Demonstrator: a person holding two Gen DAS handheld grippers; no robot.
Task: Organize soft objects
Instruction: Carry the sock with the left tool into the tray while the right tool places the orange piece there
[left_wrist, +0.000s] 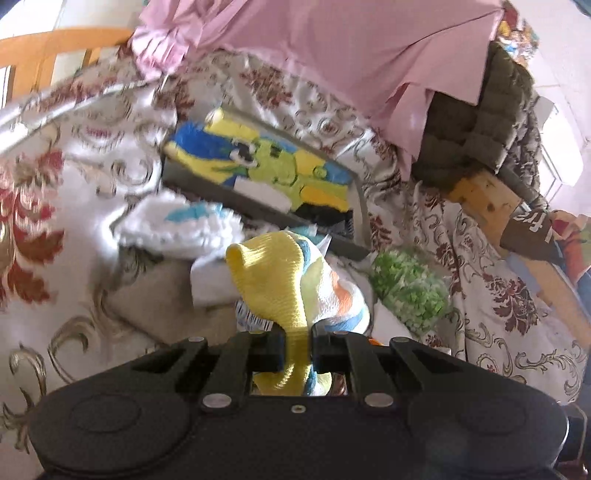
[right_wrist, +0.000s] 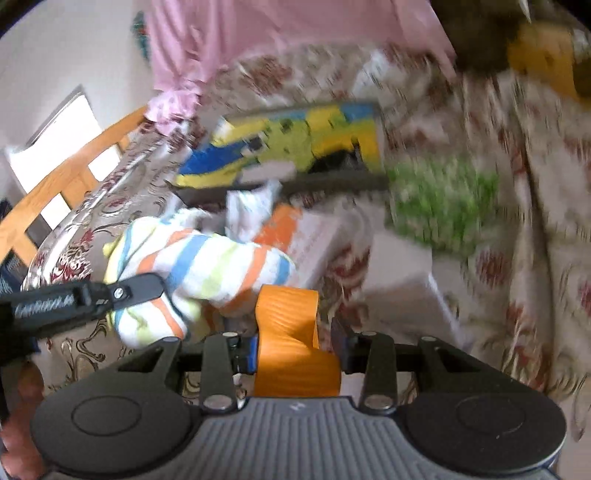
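Left gripper (left_wrist: 297, 354): jaws clenched on the yellow cuff of a striped sock (left_wrist: 295, 280). In the left wrist view the sock's long axis runs away from the jaws, up and slightly right, striped foot end farthest out; the cuff tail is cut off under the gripper body. The sock hangs clear above the bed.

Right gripper (right_wrist: 291, 354): jaws grasping the orange end of the same striped sock (right_wrist: 207, 262). In the right wrist view the sock stretches left and up from the orange piece to the left gripper (right_wrist: 147, 288), which pinches the far end. So it is held at both ends, long axis spanning between the two grippers. White lettering on the left gripper's finger is too blurred to read.

Below and beyond: white folded pieces (left_wrist: 177, 225) and a green-and-white fuzzy item (left_wrist: 410, 291) on the floral bedspread (left_wrist: 55, 184). Farther back a grey tray (left_wrist: 266, 210) holds a yellow, green and blue plush item (left_wrist: 266, 162); its front half is hidden by the tray wall.

Far: pink cloth (left_wrist: 332, 48), wooden bed frame (left_wrist: 55, 48). A dark label at right reads partly "tr", the rest cut off. The right wrist view is heavily motion-blurred.
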